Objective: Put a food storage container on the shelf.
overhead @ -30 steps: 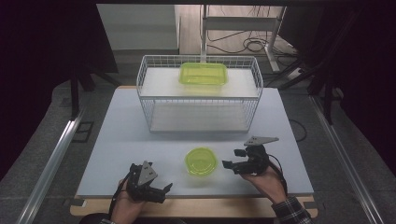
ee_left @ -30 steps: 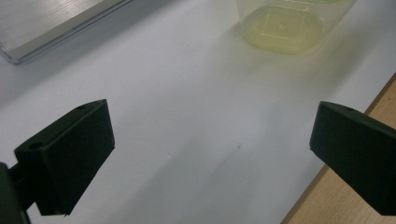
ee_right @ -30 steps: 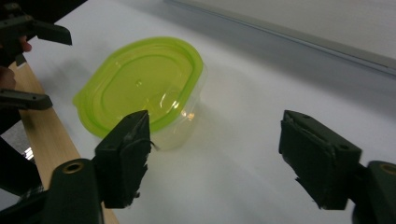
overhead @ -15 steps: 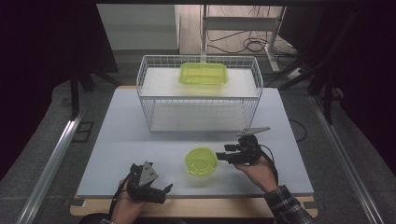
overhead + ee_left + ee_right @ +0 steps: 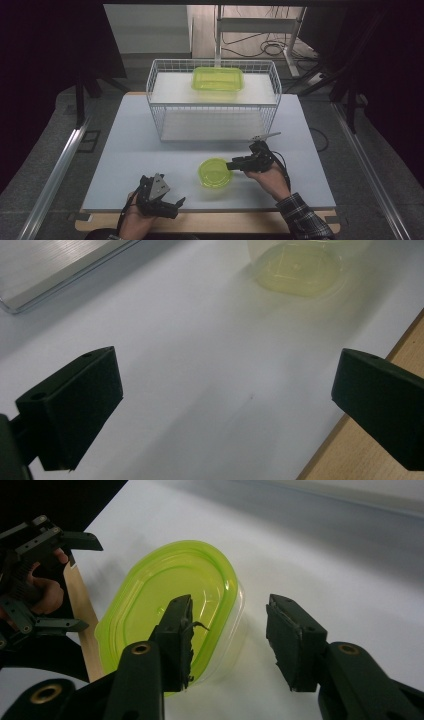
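At lower centre of the high view, the small green container (image 5: pixel 214 172) sits on the white table (image 5: pixel 150 150), with the right gripper (image 5: pixel 231 165) at its right rim. Its jaws have just been closing and stand partly spread astride that rim, one over the lid and one outside, not yet pressing. Part of the near rim is hidden behind the jaw; the left gripper (image 5: pixel 172 206), at lower left, is spread wide.
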Available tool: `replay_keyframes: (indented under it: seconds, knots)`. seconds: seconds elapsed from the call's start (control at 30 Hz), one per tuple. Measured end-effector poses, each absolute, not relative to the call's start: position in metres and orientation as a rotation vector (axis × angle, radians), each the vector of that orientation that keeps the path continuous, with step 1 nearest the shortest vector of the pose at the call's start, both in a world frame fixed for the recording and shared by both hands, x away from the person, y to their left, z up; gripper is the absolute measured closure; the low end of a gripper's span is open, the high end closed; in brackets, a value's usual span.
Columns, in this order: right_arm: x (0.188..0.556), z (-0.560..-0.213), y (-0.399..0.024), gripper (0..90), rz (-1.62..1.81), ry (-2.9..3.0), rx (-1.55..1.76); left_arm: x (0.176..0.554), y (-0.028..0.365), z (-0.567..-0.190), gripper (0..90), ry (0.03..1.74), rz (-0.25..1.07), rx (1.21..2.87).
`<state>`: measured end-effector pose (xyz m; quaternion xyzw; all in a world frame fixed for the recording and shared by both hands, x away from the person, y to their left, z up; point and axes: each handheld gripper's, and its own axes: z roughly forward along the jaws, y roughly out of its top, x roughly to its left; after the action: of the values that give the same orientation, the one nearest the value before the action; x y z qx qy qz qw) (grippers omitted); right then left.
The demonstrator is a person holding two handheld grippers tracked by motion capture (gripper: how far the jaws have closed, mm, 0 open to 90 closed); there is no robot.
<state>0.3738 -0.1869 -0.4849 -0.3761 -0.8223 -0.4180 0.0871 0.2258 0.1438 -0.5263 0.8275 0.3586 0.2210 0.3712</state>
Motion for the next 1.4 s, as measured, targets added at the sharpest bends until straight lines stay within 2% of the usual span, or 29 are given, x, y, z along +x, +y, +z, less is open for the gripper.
replay_keyframes:
  seconds: [0.3, 0.5, 1.0, 1.4]
  knots:
    - [0.381, -0.494, -0.185, 64.8, -1.176, -2.323, -1.124, 0.225, 0.143, -0.526, 0.0, 0.914, 0.564, 2.120]
    - [0.382, -0.496, -0.184, 79.2, -1.150, -2.252, -1.131, 0.225, 0.143, -0.526, 0.0, 0.911, 0.568, 2.121]
    - [0.377, -0.486, -0.183, 81.2, -1.183, -2.221, -1.098, 0.225, 0.144, -0.525, 0.0, 0.919, 0.566, 2.102]
    - [0.380, -0.465, -0.195, 81.2, -1.272, -2.177, -1.120, 0.226, 0.147, -0.524, 0.0, 0.931, 0.541, 2.072]
